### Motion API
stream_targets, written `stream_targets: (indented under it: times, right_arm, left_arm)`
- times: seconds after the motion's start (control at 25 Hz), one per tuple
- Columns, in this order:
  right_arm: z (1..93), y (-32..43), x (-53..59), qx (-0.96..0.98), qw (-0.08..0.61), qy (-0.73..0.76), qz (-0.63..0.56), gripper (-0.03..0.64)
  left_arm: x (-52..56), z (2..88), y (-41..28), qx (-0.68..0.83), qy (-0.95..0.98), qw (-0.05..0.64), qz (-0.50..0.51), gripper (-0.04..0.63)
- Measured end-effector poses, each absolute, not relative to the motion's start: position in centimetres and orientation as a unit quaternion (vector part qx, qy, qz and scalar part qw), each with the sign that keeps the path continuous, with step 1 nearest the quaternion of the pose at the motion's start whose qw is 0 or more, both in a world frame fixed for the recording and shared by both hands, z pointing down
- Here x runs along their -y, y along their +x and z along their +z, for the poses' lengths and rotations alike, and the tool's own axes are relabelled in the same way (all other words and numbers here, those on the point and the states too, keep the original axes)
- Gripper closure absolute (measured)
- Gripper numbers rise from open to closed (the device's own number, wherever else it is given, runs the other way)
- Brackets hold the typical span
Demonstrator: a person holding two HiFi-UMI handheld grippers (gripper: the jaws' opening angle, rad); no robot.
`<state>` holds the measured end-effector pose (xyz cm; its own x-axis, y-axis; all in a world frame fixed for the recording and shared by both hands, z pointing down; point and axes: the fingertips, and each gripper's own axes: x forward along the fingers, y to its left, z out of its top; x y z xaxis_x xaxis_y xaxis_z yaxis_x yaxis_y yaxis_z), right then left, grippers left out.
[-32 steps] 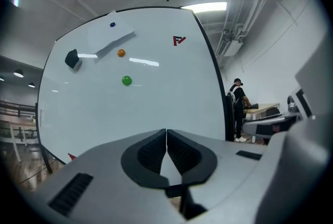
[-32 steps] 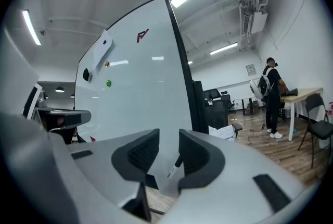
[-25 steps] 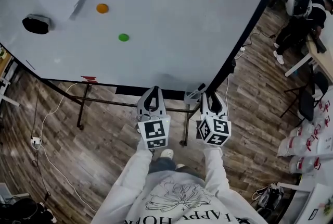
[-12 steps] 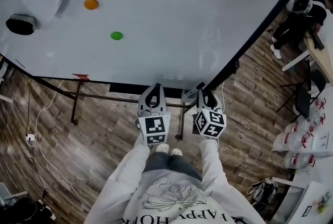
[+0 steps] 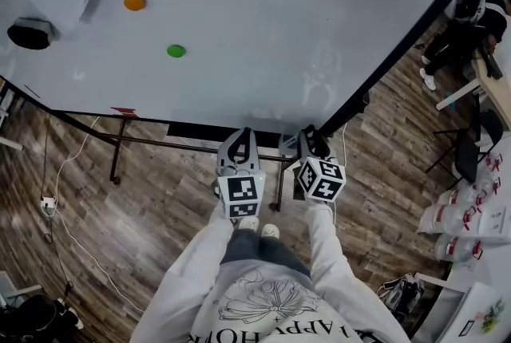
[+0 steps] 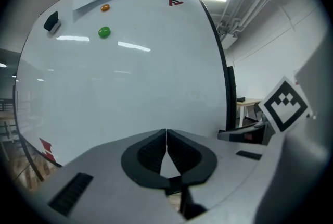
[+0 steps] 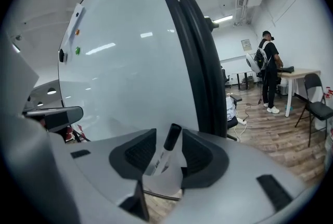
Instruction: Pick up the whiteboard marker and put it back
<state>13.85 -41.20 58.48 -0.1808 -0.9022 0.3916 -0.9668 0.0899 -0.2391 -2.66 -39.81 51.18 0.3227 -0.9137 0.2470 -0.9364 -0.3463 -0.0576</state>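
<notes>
The right tool (image 7: 169,135) stands with its jaws spread wide, and they have just been opening. Between them is the white-barrelled whiteboard marker with a black cap (image 7: 164,152). Its long axis is tilted: the black cap points up and slightly to the right, away from the camera, and the printed white barrel slants down to the left, close along the left pad. The right pad stands clear of it, so nothing presses on the marker.

The marker sits at the lower edge of the large white whiteboard (image 7: 125,61), just beside the board's black frame edge (image 7: 200,61).

In the left gripper view, the left tool (image 6: 166,137) is closed, its black ribbed pads meeting at the tips with nothing between them. It points at the same board, level with the right tool and just beside it in the head view.

Higher on the board are a round orange magnet (image 5: 134,1), a round green magnet (image 5: 176,51) and a black eraser (image 5: 30,32).
</notes>
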Motion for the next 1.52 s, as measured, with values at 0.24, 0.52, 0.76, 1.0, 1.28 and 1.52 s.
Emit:
stream_targets:
  times: [0.24,0.52,0.76,1.0,1.28,1.52]
  right_arm:
    - [59.1,13.6,42.1,0.735,0.068,0.63,0.242,0.479]
    - [59.4,13.9,42.6,0.727,0.071,0.638,0.243,0.529]
    - [58.9,13.5,42.6,0.734,0.06,0.633,0.239,0.54]
    - [57.1,12.7,42.0,0.748,0.057,0.629,0.206,0.552]
    - [53.2,12.7,41.1,0.757,0.041,0.629,0.174,0.552]
    - [49.6,13.0,40.1,0.765,0.038,0.63,0.133,0.552]
  left_arm:
    - [39.8,51.8,-3.0,0.577,0.805,0.055,0.125,0.589]
    - [39.6,51.8,-3.9,0.585,0.799,0.056,0.129,0.589]
    - [39.5,51.8,-4.4,0.59,0.795,0.061,0.126,0.589]
    - [39.3,51.5,-4.6,0.595,0.792,0.065,0.12,0.589]
    - [39.2,50.3,-4.6,0.601,0.79,0.064,0.107,0.589]
    - [38.9,48.8,-4.0,0.601,0.791,0.057,0.094,0.588]
